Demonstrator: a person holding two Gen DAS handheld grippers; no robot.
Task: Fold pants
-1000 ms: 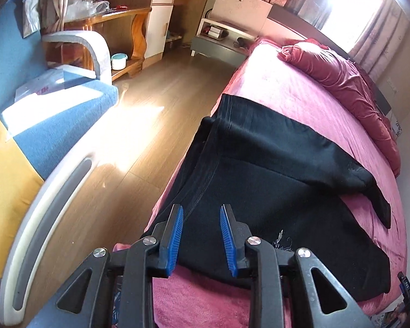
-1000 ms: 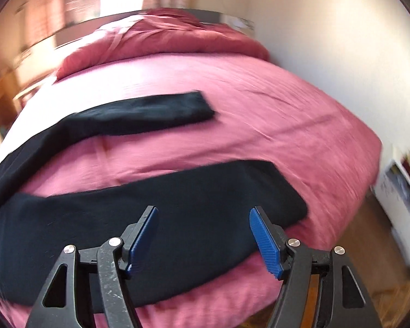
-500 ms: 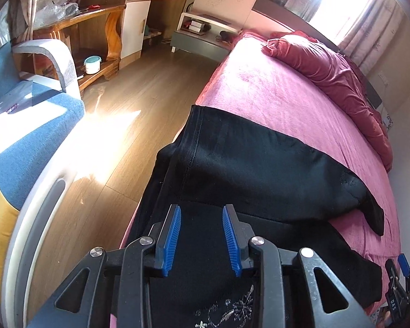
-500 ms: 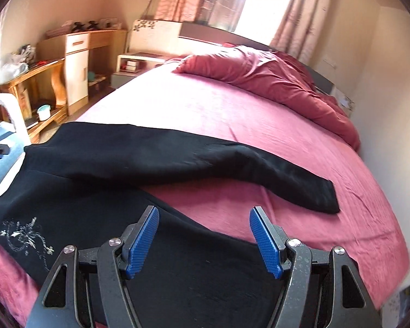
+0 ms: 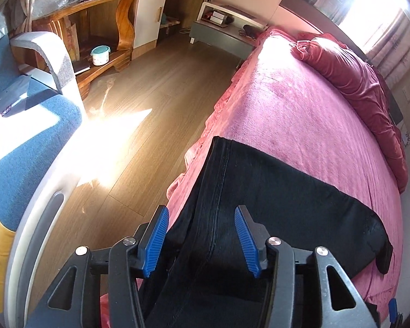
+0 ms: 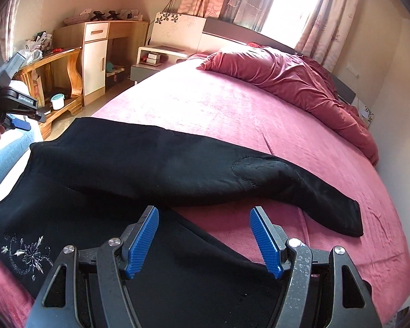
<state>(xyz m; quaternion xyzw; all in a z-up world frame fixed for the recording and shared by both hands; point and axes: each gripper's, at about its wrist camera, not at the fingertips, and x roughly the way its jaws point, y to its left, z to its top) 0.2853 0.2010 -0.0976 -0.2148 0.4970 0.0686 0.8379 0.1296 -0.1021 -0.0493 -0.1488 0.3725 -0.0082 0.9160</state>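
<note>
Black pants [image 5: 287, 205] lie spread on the pink bed [image 5: 300, 109], their waist end hanging at the bed's left edge. My left gripper [image 5: 202, 237] hovers over the waist seam. Its jaws are opening, and the blue pads stand either side of the cloth without pressing it. In the right wrist view the pants [image 6: 150, 164] have their legs parted. The far leg runs right to a cuff [image 6: 344, 216], and silver embroidery [image 6: 27, 254] shows near the waist. My right gripper [image 6: 205, 240] stands open above the near leg, holding nothing. The left gripper [image 6: 11, 106] shows at the left edge in a person's hand.
A rumpled red duvet [image 6: 300, 82] lies along the head and far side of the bed. Left of the bed is wooden floor [image 5: 150, 95], with a blue and yellow sofa [image 5: 27, 142], a wooden desk [image 5: 95, 13] and a nightstand [image 5: 221, 27]. A wall [image 6: 396, 109] runs along the right.
The left gripper moved along the waist toward the head of the bed and its jaws widened. The right wrist view swung from the leg ends round to the head of the bed.
</note>
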